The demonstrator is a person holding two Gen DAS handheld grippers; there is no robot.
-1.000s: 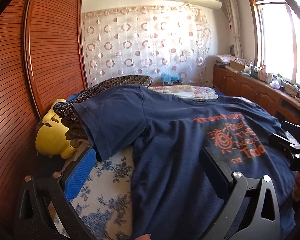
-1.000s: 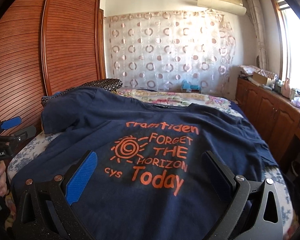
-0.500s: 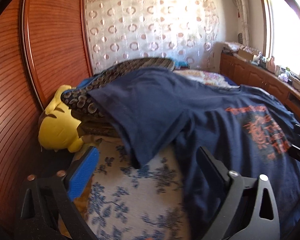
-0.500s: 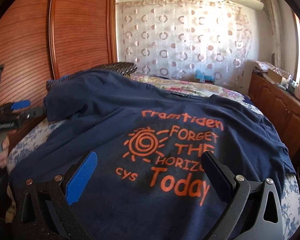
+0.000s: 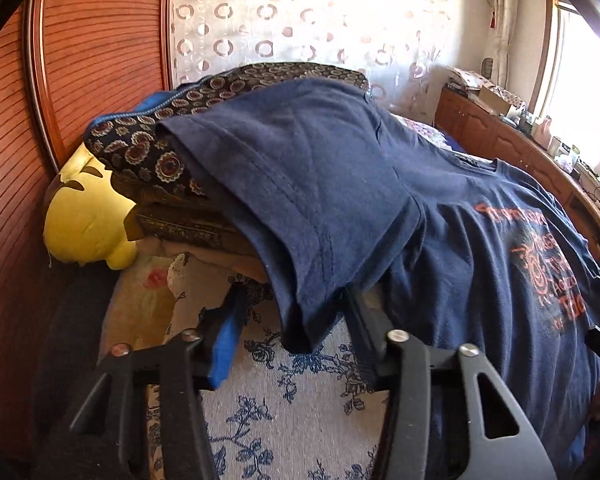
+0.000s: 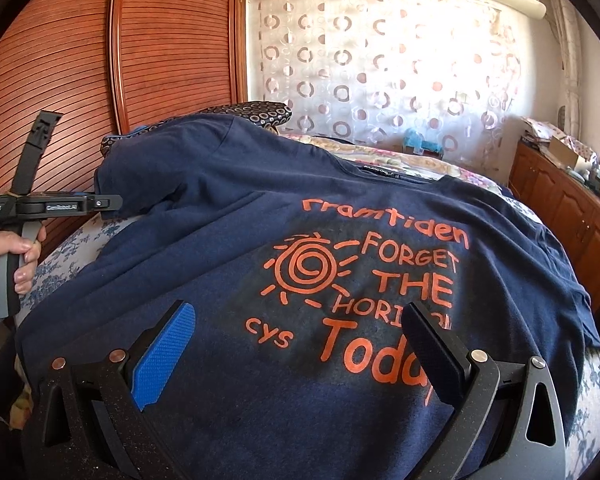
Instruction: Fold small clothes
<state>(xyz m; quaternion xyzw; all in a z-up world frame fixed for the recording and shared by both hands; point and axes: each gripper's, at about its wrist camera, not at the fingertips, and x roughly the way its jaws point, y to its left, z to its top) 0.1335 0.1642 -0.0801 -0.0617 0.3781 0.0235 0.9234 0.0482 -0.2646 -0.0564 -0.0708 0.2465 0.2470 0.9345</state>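
Note:
A navy T-shirt (image 6: 236, 216) with orange print lies spread face up on the bed; it also shows in the left wrist view (image 5: 472, 248). Its left sleeve (image 5: 300, 200) drapes over a stack of pillows and hangs down. My left gripper (image 5: 292, 300) is open, its jaws on either side of the sleeve's lower hem corner, not closed on it. In the right wrist view it (image 6: 104, 202) sits at the sleeve edge, held by a hand. My right gripper (image 6: 300, 316) is open and empty, low over the shirt's lower front.
A patterned dark pillow (image 5: 148, 152) and a yellow plush toy (image 5: 84, 216) lie at the bed's left, against a wooden wardrobe (image 5: 92, 60). The floral bedsheet (image 5: 292, 408) shows beneath the sleeve. Wooden cabinets (image 6: 572, 208) run along the right under the window.
My left gripper has moved forward and left to the hanging sleeve, and its jaws have narrowed around the hem. My right gripper has crept slightly forward over the print.

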